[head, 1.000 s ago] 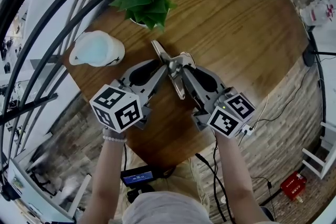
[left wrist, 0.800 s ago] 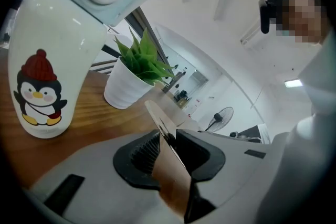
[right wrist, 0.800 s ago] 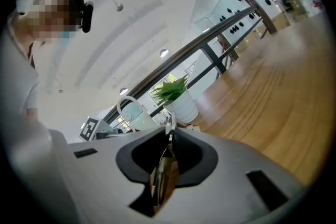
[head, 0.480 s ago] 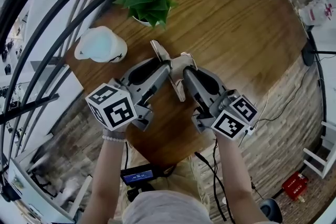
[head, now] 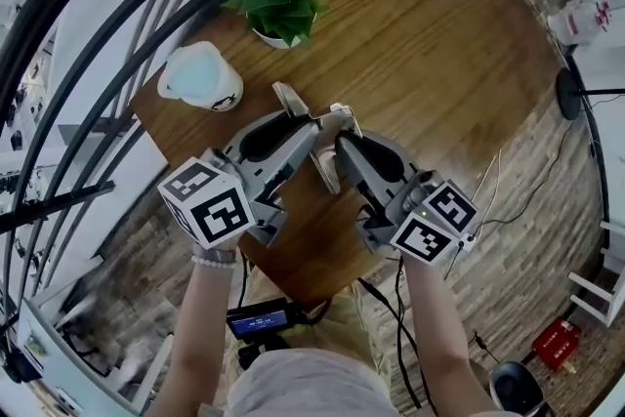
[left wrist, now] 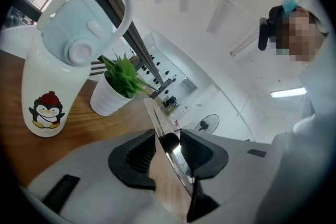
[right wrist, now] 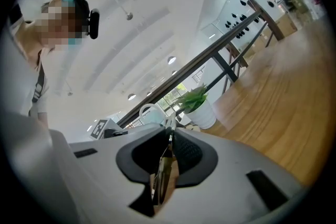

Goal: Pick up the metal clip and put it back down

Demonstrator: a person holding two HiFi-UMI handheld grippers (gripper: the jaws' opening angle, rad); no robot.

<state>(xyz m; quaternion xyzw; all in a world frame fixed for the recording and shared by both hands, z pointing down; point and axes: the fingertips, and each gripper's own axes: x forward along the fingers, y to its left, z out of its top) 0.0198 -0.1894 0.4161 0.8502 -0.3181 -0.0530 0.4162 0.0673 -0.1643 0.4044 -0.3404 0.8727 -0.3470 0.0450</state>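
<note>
Head view: metal clip (head: pixel 326 171) is up off the table (head: pixel 439 44), between both claws, long axis running away from you. Right gripper (head: pixel 339 134) pinches it edge-on. Left gripper (head: pixel 317 120) has just been opening: jaws spread around the blade, no visible squeeze. Set-down looks like your right hand's job, straight down.

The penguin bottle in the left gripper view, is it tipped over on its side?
No, the penguin bottle stands upright on the wooden table, with its loop handle on top.
</note>
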